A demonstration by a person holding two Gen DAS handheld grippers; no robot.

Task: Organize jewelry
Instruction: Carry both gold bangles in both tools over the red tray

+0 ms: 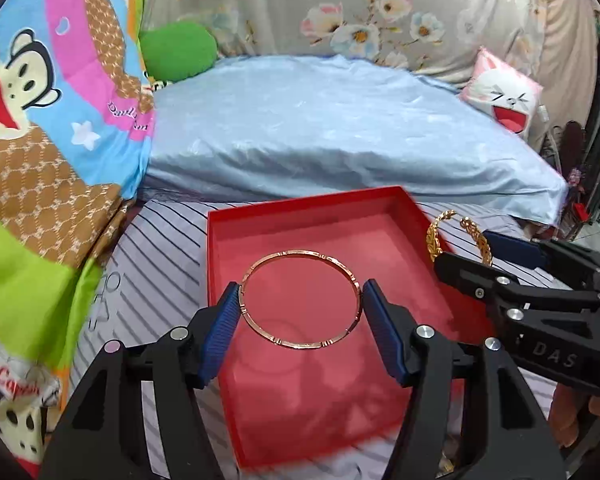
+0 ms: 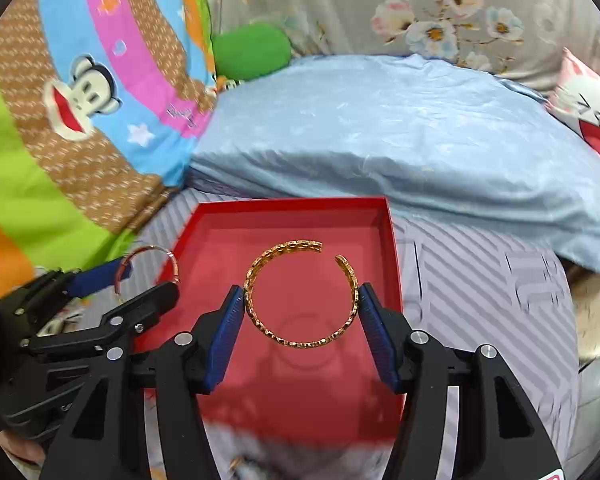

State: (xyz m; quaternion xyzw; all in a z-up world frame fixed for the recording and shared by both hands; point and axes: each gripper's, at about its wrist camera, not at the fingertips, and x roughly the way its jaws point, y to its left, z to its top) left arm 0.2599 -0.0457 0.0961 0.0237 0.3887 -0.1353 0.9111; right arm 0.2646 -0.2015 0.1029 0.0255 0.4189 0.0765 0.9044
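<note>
Bangles lie flat over the red box [image 1: 300,216]: left gripper [image 1: 300,300] squeezes the thin bangle [image 1: 256,268], right gripper [image 2: 301,300] squeezes the gold cuff [image 2: 260,264], its gap facing far-right.

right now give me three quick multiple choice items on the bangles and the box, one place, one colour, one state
1. The red box sits on: A striped sheet B wooden floor C glass shelf
2. The right gripper holds a bangle coloured: A silver B yellow gold C black
3. The left gripper is: A empty B shut on the rose-gold bangle C under the pillow

Key: 1 A, striped sheet surrounds the box. 2 B, the open gold bangle is yellow. 3 B, both pads press the ring.
</note>
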